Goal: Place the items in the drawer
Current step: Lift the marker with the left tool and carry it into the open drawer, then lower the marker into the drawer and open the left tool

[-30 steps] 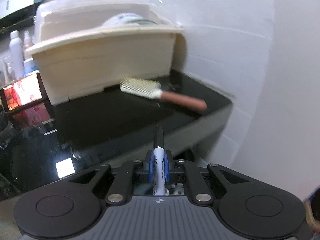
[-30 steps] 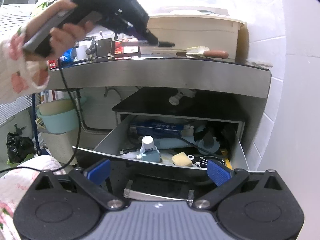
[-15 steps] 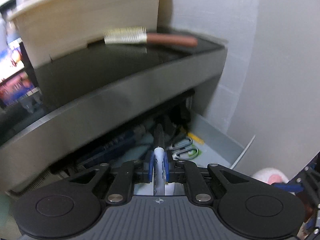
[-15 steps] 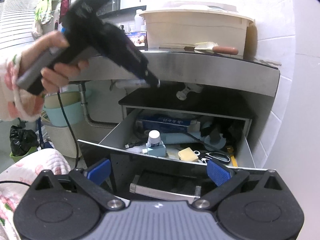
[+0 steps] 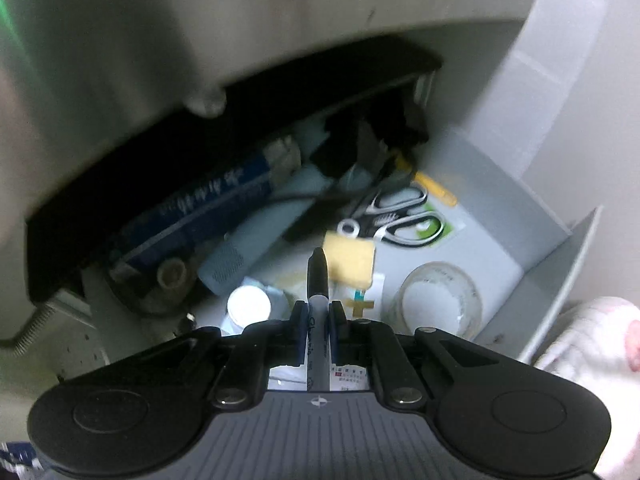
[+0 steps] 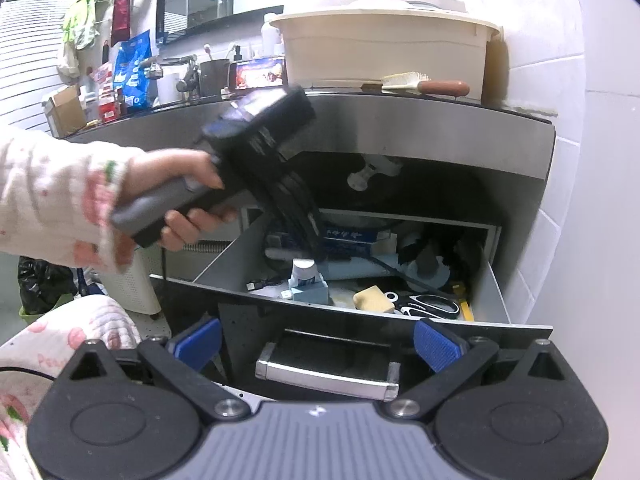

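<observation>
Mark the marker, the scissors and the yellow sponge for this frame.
marker (image 5: 318, 280): left wrist view, black cap.
scissors (image 5: 404, 216): left wrist view, between the handle loops.
yellow sponge (image 5: 350, 258): left wrist view, top face.

The right hand-held gripper (image 6: 318, 346) stands with fingers wide apart before the open drawer (image 6: 490, 288). A hand (image 6: 180, 196) holds the left hand-held gripper (image 6: 316, 254) pointing down into the drawer, above a bottle (image 6: 303, 274), sponge (image 6: 372, 298) and scissors (image 6: 430, 306). A hairbrush (image 6: 424, 85) lies on the table (image 6: 400, 120).
</observation>
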